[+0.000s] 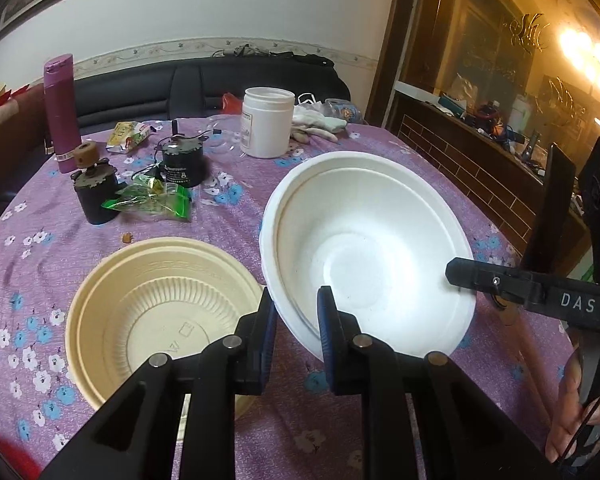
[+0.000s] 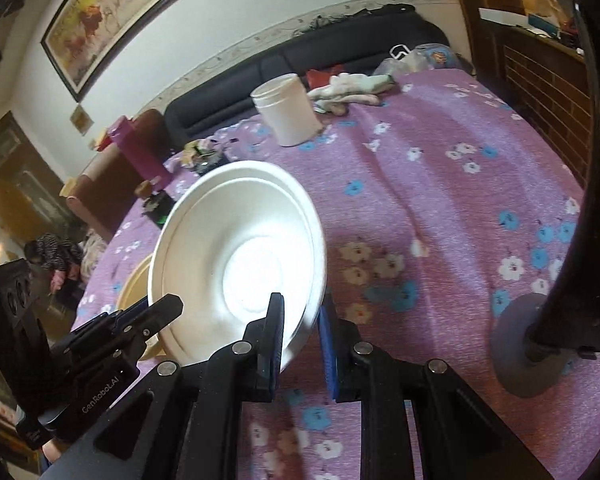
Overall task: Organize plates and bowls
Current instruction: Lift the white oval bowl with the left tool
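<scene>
A white foam bowl (image 1: pixel 364 248) is tilted and held off the table between both grippers. My left gripper (image 1: pixel 298 320) is shut on its near-left rim. My right gripper (image 2: pixel 300 332) is shut on its opposite rim; its finger also shows at the right in the left wrist view (image 1: pixel 480 276). The bowl fills the middle of the right wrist view (image 2: pixel 240 256). A beige ribbed plastic bowl (image 1: pixel 160 308) sits upright on the purple flowered tablecloth (image 1: pixel 240 432), left of and below the white bowl; only its edge shows in the right wrist view (image 2: pixel 134 284).
At the back of the table stand a white jar (image 1: pixel 266 122), a magenta bottle (image 1: pixel 62 112), two small dark motors (image 1: pixel 180 162), green wrappers (image 1: pixel 156 198) and gloves (image 1: pixel 320 124). A black stand with a round base (image 2: pixel 528 344) is on the right. A dark sofa (image 1: pixel 204 84) is behind.
</scene>
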The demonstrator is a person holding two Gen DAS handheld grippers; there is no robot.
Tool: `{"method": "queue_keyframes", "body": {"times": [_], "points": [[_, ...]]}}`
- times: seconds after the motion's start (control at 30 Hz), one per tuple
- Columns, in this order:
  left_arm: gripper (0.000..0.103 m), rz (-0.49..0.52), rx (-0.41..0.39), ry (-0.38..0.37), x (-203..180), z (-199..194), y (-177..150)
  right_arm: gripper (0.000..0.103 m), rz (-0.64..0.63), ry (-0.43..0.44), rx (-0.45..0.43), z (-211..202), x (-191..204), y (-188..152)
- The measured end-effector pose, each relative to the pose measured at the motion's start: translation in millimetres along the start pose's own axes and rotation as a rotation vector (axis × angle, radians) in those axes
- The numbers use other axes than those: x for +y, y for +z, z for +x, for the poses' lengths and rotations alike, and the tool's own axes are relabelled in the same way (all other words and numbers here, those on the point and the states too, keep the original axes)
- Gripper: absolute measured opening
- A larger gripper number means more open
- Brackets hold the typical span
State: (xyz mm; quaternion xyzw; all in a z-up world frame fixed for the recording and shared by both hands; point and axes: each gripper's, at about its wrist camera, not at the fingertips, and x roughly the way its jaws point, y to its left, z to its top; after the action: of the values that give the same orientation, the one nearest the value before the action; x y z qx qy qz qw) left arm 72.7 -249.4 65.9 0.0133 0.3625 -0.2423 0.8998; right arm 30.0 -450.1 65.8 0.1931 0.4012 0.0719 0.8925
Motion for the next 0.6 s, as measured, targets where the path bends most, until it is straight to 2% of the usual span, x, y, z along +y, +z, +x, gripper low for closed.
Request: {"method": "queue_keyframes", "body": {"times": [0.33, 0.6], "points": [[0.023, -0.009, -0.032, 0.001, 0.0, -5.8, 0.3, 0.020, -0.006, 0.032, -0.043, -5.5, 3.2, 1.5], [0.023, -0.012, -0.071, 0.001, 2.3, -14.7, 2.0, 0.020, -0.030, 0.033, -0.061, -4.1, 8.4, 0.5]]}}
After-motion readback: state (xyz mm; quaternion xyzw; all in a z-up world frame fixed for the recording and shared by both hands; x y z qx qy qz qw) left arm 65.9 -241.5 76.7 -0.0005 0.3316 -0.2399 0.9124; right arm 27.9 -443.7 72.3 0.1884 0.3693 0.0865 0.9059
